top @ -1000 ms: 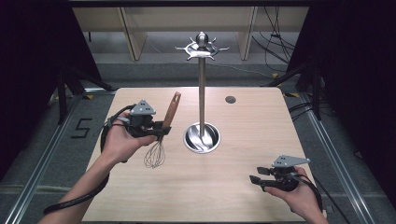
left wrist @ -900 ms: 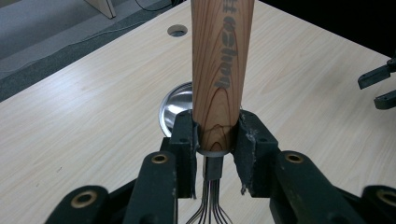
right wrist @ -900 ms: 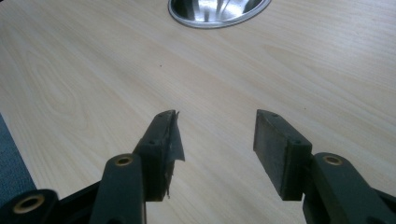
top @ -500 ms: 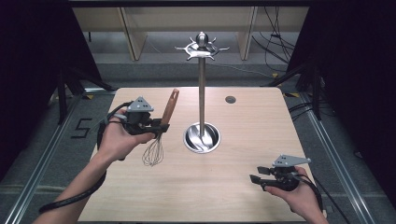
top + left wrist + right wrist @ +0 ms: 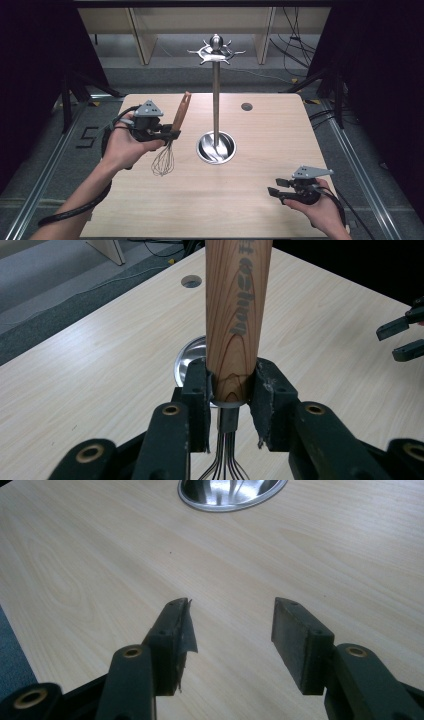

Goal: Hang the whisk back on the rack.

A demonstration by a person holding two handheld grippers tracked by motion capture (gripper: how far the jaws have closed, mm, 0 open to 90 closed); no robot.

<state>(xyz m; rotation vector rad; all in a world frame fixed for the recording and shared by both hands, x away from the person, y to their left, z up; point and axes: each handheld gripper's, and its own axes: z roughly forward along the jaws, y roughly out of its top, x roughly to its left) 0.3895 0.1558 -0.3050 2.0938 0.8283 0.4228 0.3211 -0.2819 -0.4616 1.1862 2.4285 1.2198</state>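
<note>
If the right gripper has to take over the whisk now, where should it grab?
Probably the bare upper wooden handle of the whisk, coming level from the stand's side. The left gripper clamps the handle's lower end and the wires hang below; the right gripper is open.

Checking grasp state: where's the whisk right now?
In the high view the whisk is clamped in the left gripper above the table's left half, handle up and wires down, left of the stand's round steel base.
</note>
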